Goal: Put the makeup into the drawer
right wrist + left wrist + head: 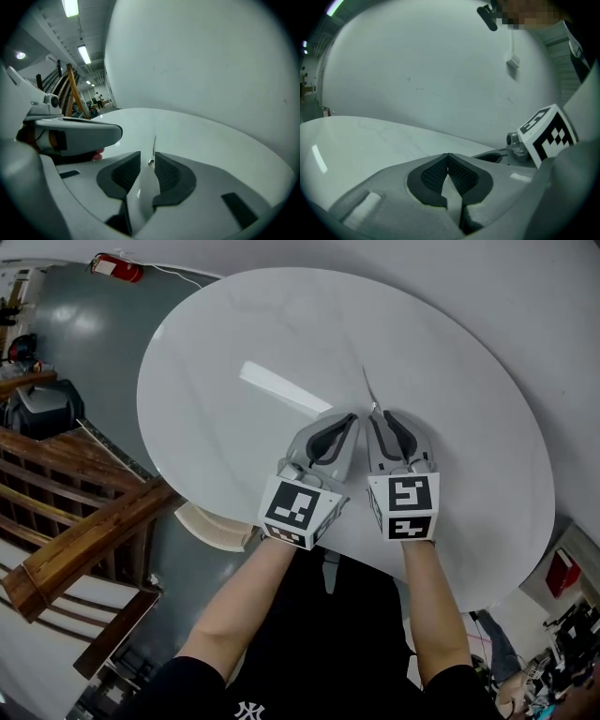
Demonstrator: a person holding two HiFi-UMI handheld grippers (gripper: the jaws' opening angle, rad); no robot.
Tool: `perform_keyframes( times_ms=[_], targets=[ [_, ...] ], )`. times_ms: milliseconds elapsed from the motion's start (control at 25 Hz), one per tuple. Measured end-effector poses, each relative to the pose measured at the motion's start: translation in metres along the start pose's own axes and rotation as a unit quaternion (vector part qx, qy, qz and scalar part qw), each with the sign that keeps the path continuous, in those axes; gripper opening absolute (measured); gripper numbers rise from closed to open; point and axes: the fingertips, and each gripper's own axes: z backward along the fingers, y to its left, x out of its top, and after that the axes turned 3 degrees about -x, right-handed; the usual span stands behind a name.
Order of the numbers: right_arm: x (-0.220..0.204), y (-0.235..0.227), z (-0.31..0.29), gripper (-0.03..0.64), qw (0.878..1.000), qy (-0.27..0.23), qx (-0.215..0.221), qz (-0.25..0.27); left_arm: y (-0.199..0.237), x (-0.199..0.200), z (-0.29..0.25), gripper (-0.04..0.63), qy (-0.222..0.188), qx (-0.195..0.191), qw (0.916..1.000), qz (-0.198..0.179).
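Head view: left gripper (351,420) and right gripper (378,418) side by side, close to the near part of a round white counter (234,324). No makeup and no drawer on it. Only a thin metal sliver (367,385), pointing away from the right tips.
Left gripper view: fingers (435,174) together, touching at the tips, with nothing between. Bare counter ahead.
Right gripper view: fingers (125,172) apart by a narrow gap. Sliver in that gap against one pad, not visibly pinched. Too thin to identify.
Task's thing: makeup out of sight in all three views, drawer likewise.
Step in hand: apparently none. Looks like a rest pose, with the task not under way.
Next move: probably calls for finding the makeup and the drawer somewhere off this counter, then spreading the fingers before any grasp.
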Motion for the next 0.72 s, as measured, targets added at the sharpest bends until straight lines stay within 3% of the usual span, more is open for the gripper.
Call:
perform_keyframes(
  times_ms=[720],
  targets=[
    [-0.014,-0.004,-0.030,0.083,0.993,0.092,-0.034,0.068,0.018,-0.011,-0.009,0.011,0.007,0.016,0.9996,0.024]
  ],
)
